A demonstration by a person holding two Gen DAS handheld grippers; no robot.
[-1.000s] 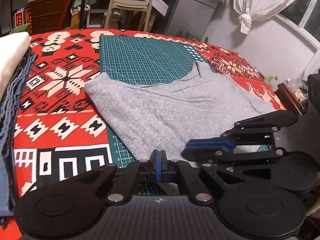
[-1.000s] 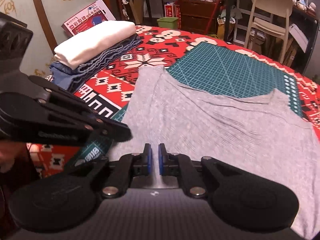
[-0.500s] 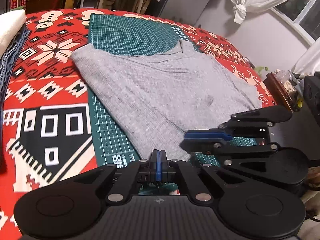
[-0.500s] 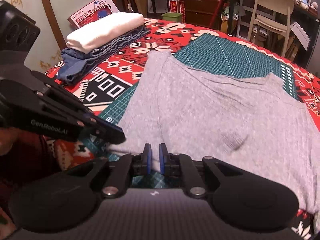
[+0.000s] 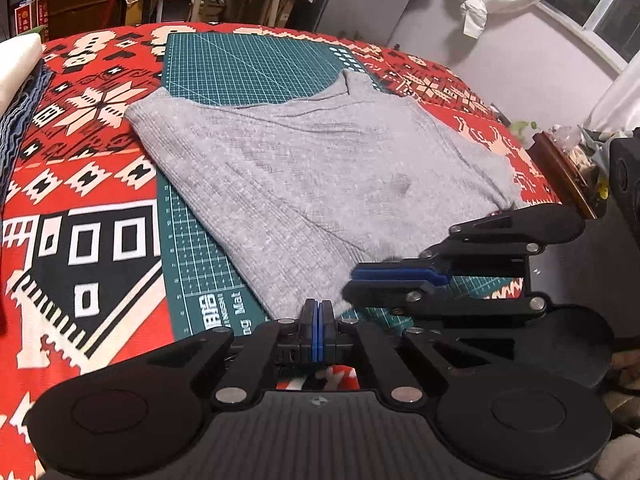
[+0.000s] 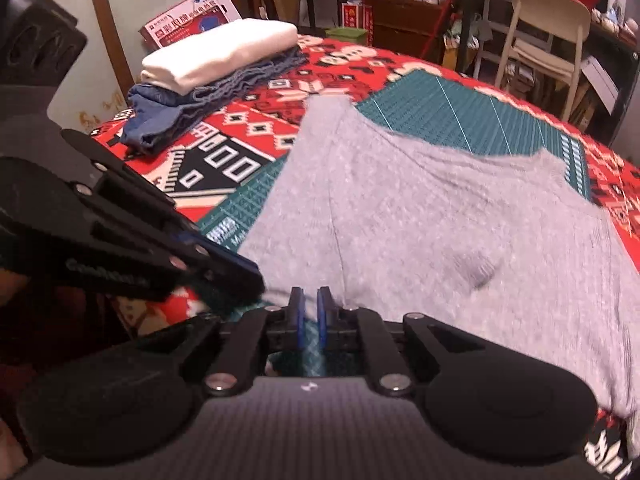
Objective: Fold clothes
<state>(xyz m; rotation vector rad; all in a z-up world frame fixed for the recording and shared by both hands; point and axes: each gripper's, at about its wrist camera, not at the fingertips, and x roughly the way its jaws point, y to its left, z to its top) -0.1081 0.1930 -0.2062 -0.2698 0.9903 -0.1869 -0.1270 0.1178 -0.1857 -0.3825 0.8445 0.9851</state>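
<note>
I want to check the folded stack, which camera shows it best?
The right wrist view: the whole stack shows, white piece atop blue ones. The left wrist view catches only a sliver at its left edge.

My left claw (image 5: pixel 319 312) has its blue pads pressed flat together. My right claw (image 6: pixel 311 304) shows a narrow gap between pads. Both sit low, side by side.

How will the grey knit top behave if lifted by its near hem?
The grey knit top is probably floppy: it lies flat with soft creases, so it should drape and sag. It looks thin and light. On the smooth green cutting mat it may drag easily.
</note>
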